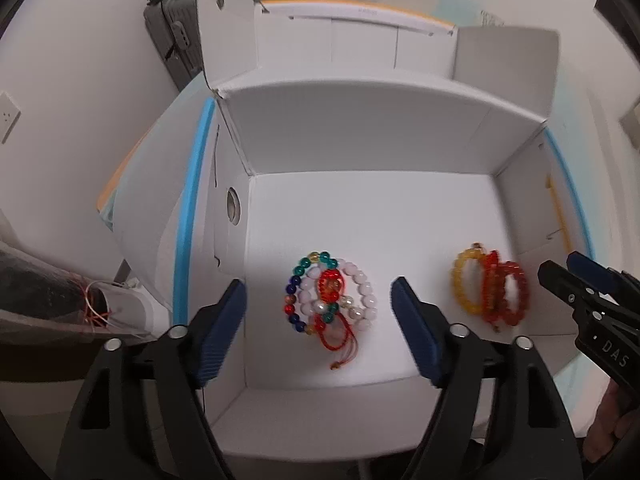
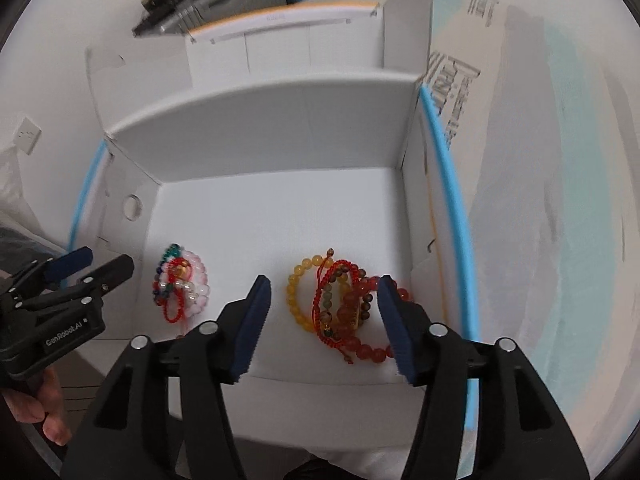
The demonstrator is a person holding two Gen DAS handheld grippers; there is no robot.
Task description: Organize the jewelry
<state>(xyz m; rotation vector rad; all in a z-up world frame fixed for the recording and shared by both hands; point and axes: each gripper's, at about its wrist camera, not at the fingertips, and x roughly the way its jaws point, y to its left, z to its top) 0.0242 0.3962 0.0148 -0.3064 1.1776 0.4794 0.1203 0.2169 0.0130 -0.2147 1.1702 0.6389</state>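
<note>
Left wrist view looks down into the open white cardboard box (image 1: 360,136), where a heap of beaded bracelets, pale pink, multicoloured glass and red cord (image 1: 332,300), lies on the box floor straight ahead of the left gripper (image 1: 318,324), framed between its two blue-padded fingers (image 1: 224,328). The jaws stand wide apart and hold nothing, and the heap lies just beyond the fingertips, roughly round with its red cord tail trailing toward the near wall. To the right, well apart from it, a second heap of amber, red and brown beaded bracelets (image 2: 340,312) lies near the box's right wall, and the right wrist view shows it centred likewise between the spread, empty fingers of the right gripper (image 2: 324,320). So each heap has its own nearer gripper: left for the pink heap, right for the amber one. Both grippers point downward and forward over the near wall. How high each claw hangs above the floor is hard to judge through the fisheye; neither appears to touch the beads.
</note>
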